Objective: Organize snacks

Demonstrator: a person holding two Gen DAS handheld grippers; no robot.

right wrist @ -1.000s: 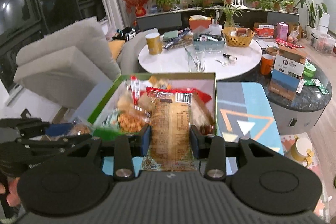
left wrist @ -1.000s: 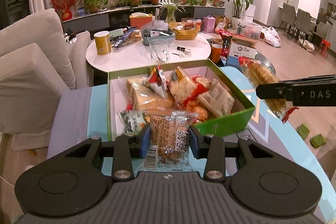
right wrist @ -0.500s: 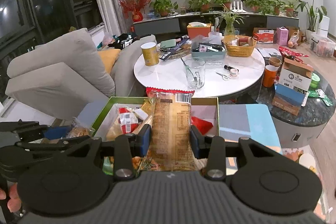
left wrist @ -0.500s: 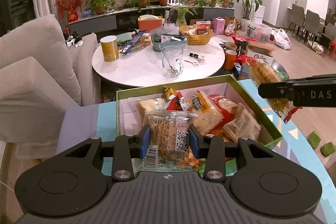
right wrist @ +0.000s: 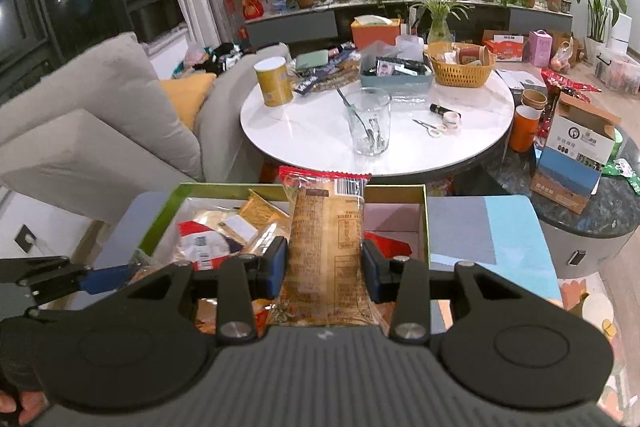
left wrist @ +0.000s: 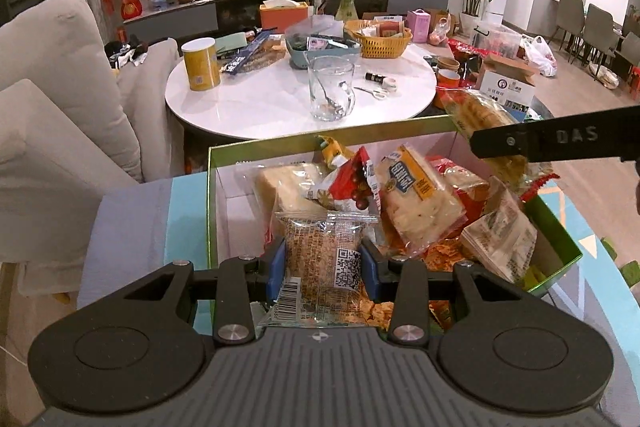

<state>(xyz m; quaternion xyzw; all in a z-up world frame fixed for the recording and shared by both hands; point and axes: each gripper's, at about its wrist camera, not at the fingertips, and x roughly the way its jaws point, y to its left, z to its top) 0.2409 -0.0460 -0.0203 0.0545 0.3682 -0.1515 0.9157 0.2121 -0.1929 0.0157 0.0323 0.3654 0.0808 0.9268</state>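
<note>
**Both packets carried in over the snack box**

Both grippers advanced over the green box (left wrist: 554,223) since the earlier frames. Left gripper (left wrist: 323,267) jaws were clamped on a clear cracker packet (left wrist: 320,259) bearing a QR code and barcode, above the box's near end. Right gripper (right wrist: 323,267), lettered "DAS", pinched a red-edged biscuit packet (right wrist: 326,239) with a barcode, also over the box.

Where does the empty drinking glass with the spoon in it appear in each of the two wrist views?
Left wrist view: the drinking glass stands upper centre, on the round white table, beyond the green box.
Right wrist view: the glass is at centre, on the same table.
Shared landmark: the yellow can, left of the glass.
</note>
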